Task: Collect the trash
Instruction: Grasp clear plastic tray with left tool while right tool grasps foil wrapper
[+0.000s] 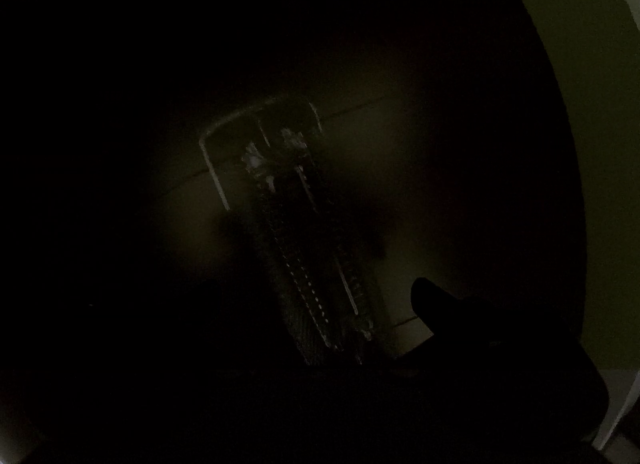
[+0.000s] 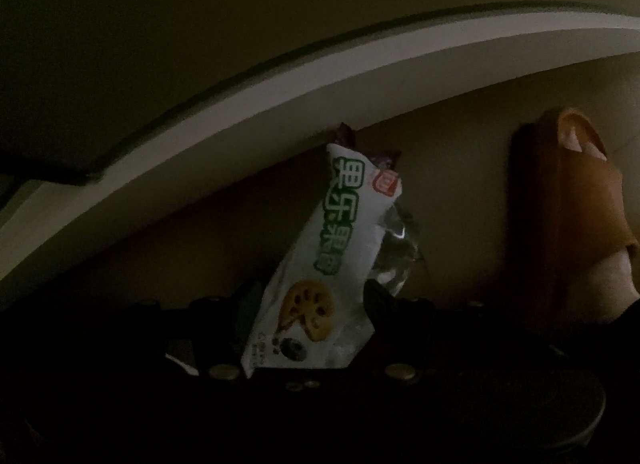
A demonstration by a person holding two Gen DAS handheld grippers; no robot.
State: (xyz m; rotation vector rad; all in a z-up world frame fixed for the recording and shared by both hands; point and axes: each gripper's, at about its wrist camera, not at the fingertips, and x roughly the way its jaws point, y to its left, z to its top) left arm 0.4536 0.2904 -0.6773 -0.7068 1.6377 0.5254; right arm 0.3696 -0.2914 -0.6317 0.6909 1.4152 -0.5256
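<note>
Trash collection under way in a dim room: the right gripper (image 2: 312, 298) points down at the floor (image 2: 460, 167) with a white snack wrapper (image 2: 320, 264) between its fingers. The claw stands wide, yet the puffy pack fills the gap and both fingers appear to press its flanks, its lower end lying over the gripper's body, so it looks held rather than lying loose. A crumpled clear film (image 2: 394, 252) and a scrap of purple wrapper (image 2: 388, 157) show just behind it, near the pale skirting board (image 2: 280, 103) along the floor's far edge. A person's foot in a brown slipper (image 2: 572, 215) stands toward the floor's right side.

The left gripper (image 1: 320, 284) looks into near darkness. A long dark strip with toothed edges (image 1: 304, 248) runs up the middle of its view over pale floor tiles (image 1: 400, 167); only one finger (image 1: 430, 300) is discernible, and whether that claw is open or closed cannot be told.

The step in hand appears to be gathering wrappers off the floor. Next, judging from this, the held pack needs carrying to a bin or bag, none of which is in view.
</note>
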